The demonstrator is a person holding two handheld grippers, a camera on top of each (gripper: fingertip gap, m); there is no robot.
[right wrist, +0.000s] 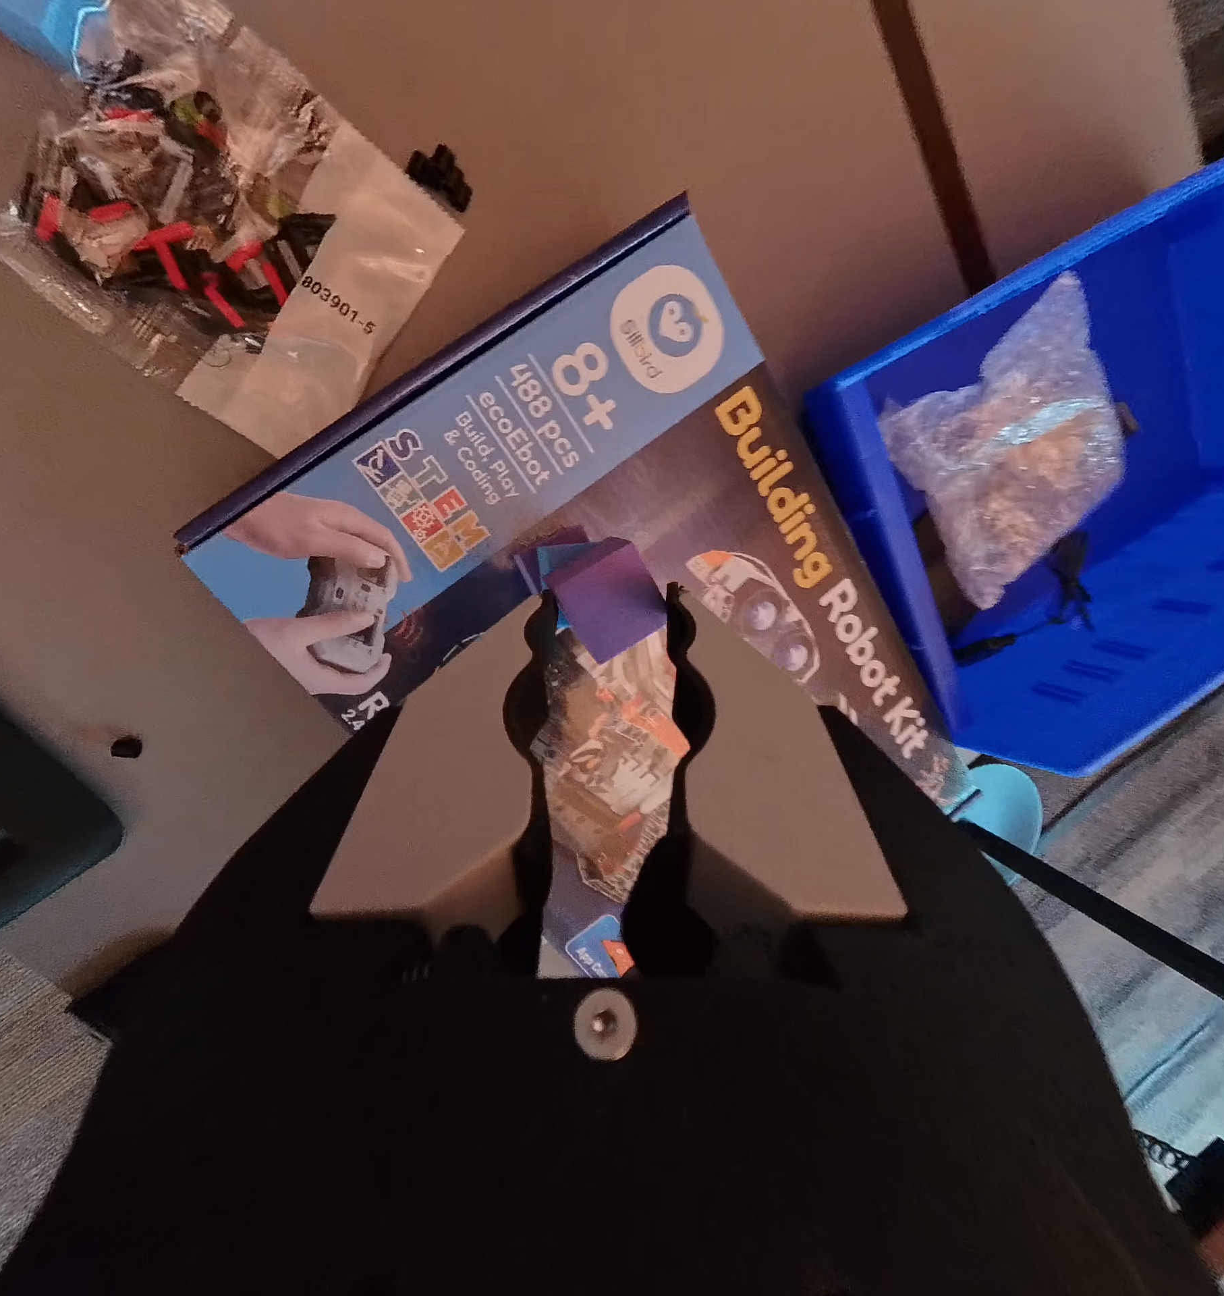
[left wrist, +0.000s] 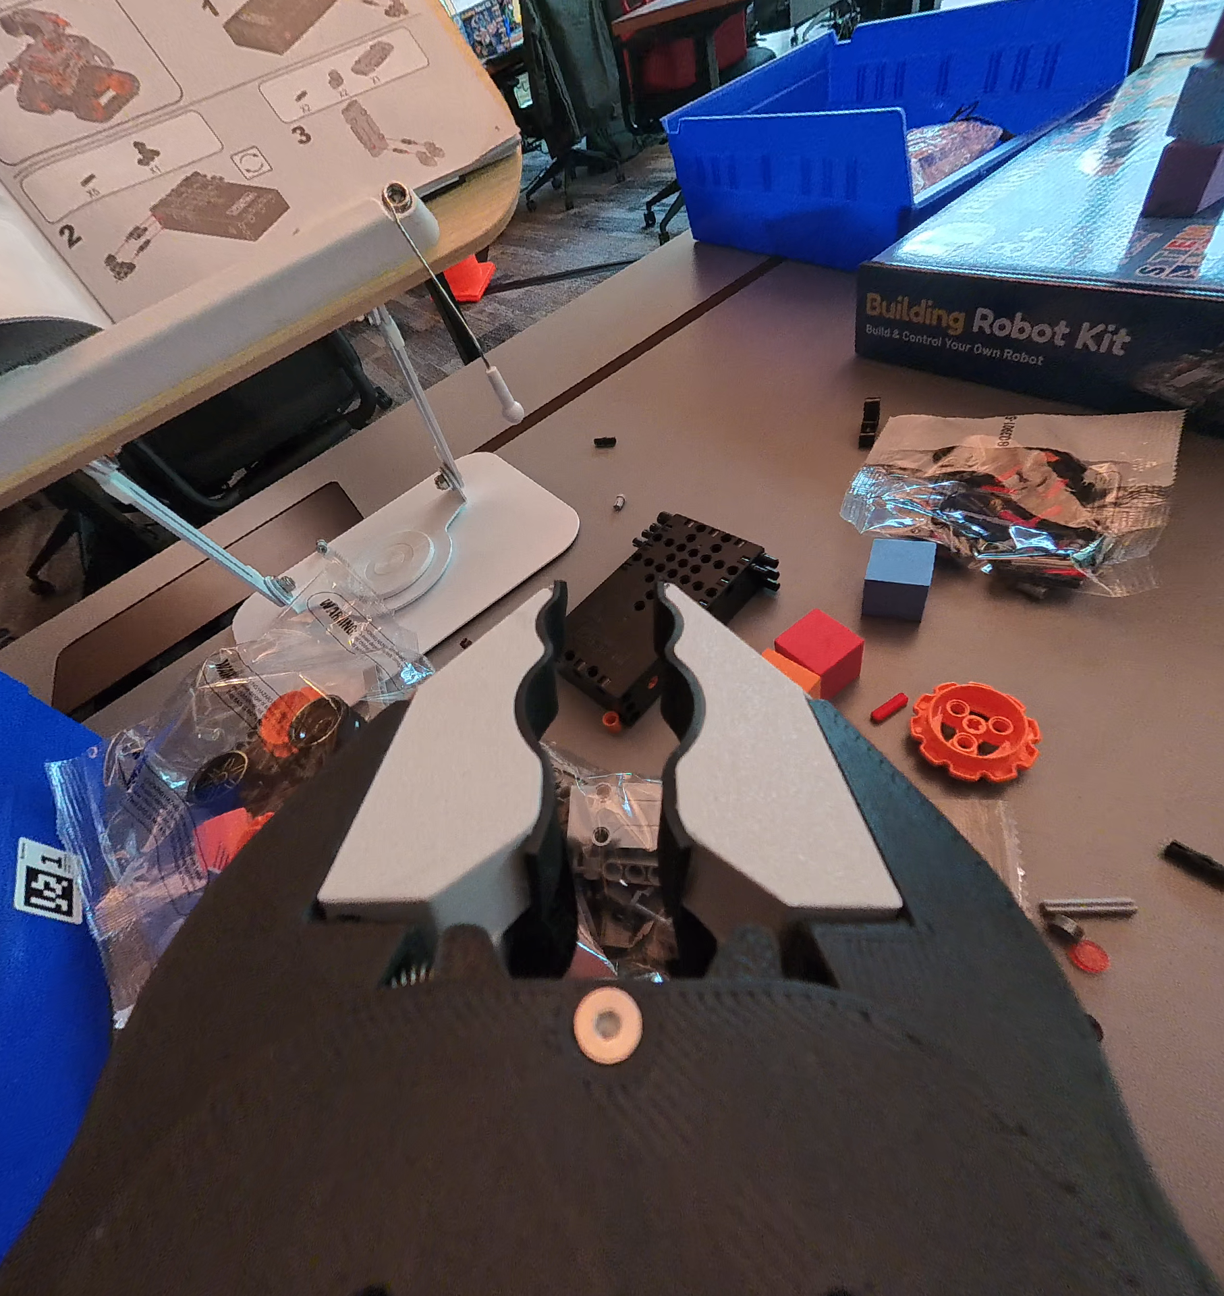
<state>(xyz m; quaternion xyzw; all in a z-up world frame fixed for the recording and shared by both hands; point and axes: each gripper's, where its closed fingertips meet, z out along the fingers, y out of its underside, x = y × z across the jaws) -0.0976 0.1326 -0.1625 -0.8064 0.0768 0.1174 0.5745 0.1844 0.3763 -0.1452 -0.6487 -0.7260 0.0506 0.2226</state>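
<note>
My right gripper (right wrist: 610,599) is shut on a purple cube (right wrist: 606,610), one fingertip on each side. The cube tops a small stack with a light blue cube (right wrist: 552,561) under it, standing on the lid of a robot kit box (right wrist: 595,421). The stack (left wrist: 1205,140) also shows in the left wrist view, on the same box (left wrist: 1058,280). My left gripper (left wrist: 610,596) is open and empty, hovering just above a black perforated block (left wrist: 700,561). A clear bag of grey parts (left wrist: 616,827) lies under its fingers.
A red cube (left wrist: 823,649), an orange cube (left wrist: 795,673), a blue-grey cube (left wrist: 900,578) and an orange gear (left wrist: 974,729) lie right of the block. Bags of parts (left wrist: 1009,512) (right wrist: 174,210), a blue bin (right wrist: 868,526), a book stand (left wrist: 455,533) with a manual (left wrist: 174,105). My right tips are about 30 centimeters from the black perforated block (left wrist: 700,561), my left tips only 12 centimeters.
</note>
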